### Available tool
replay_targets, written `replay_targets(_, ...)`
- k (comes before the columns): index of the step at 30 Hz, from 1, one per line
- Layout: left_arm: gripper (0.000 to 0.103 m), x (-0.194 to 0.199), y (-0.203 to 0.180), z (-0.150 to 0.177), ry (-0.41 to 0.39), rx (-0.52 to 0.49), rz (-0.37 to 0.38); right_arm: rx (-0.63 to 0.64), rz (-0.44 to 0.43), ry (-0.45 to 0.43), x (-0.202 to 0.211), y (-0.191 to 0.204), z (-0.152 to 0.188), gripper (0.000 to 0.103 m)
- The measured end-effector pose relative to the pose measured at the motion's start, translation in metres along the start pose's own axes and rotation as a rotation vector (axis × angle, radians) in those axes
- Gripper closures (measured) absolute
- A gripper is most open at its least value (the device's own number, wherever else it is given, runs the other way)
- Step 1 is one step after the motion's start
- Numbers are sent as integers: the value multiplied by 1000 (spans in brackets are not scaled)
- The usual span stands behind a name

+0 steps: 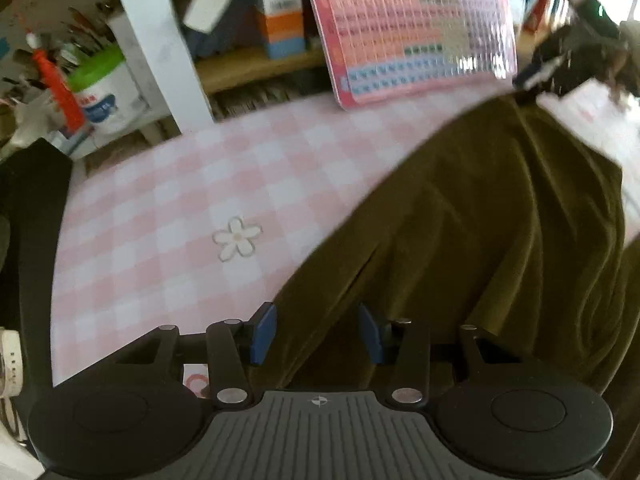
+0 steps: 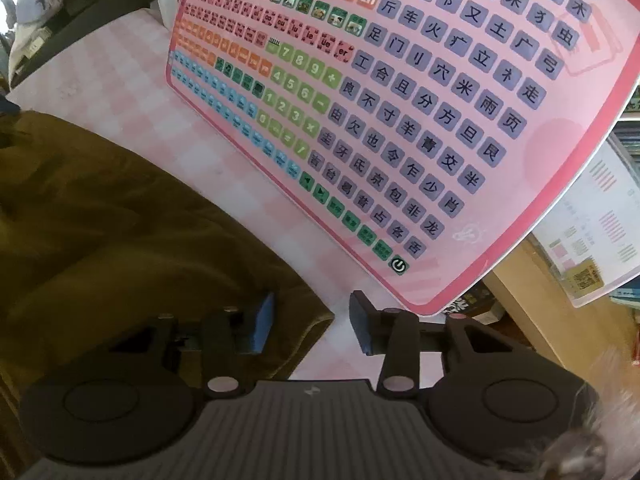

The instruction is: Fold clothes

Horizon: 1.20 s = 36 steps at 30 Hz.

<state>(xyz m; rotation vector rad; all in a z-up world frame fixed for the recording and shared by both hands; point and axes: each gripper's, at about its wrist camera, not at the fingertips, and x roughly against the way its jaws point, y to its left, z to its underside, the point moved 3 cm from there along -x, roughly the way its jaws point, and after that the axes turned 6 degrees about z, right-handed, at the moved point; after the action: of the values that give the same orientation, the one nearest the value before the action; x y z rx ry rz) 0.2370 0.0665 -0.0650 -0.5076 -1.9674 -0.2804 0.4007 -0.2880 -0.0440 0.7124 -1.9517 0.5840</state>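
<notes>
Left wrist: garment point(image 1: 500, 220) edge crosses bare checked tablecloth point(image 1: 168, 216).

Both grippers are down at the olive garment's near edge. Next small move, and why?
Probably close both and lift slightly. The left gripper straddles the olive garment edge and the right gripper straddles a corner, pads apparently not yet pinching. The fabric lies rumpled on the checked tablecloth, so a secure pinch should come before folding.

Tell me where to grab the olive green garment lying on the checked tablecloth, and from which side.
Take the olive garment by its free corner, coming down from above. That corner lies flat on the pink checked tablecloth, clear of the leaning pink chart, and the right tool already straddles it. The left tool sits over another edge.
</notes>
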Motion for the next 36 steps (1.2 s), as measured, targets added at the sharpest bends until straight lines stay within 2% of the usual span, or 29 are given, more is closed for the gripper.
replay_targets(3,61,-9,5,2,33,3,-7,-17,-23,-4,2,-7,4,72)
replay_targets(5,70,-13,6,3,51,0,-8,-31,-30,-9,4,-10,6,74)
replay_targets(6,74,-12,5,3,50,0,-9,-38,-32,-11,5,-11,6,78)
replay_targets(7,83,-12,4,3,51,-2,-14,-44,-32,-11,6,-10,7,84)
replay_targets(8,90,-11,3,3,53,-4,-19,-47,-31,-10,6,-10,8,85)
replay_targets(11,97,-7,1,2,40,-23,-54,-43,0,-15,12,-7,7,92)
replay_targets(13,97,5,0,-3,-13,-33,-98,-52,53,-82,25,-6,1,92)
replay_targets(15,98,25,6,-5,-105,17,-106,-86,92,-165,45,-7,-2,92)
replay_targets(16,98,28,6,-5,-110,24,-95,-97,102,-184,53,-7,-3,93)
replay_targets(17,98,29,6,-4,-110,28,-83,-90,109,-178,57,-6,-3,93)
replay_targets(20,98,36,2,-5,-117,-2,-106,-67,138,-186,74,1,0,93)
replay_targets(23,98,50,-2,-7,-157,-1,-111,-100,170,-226,99,5,3,93)
replay_targets(29,98,84,-24,-3,-249,-65,-118,-163,254,-297,153,30,20,93)
replay_targets(33,98,107,-48,14,-298,-144,-138,-204,327,-339,191,57,42,93)
replay_targets(36,98,130,-67,32,-342,-202,-136,-241,391,-363,219,88,73,93)
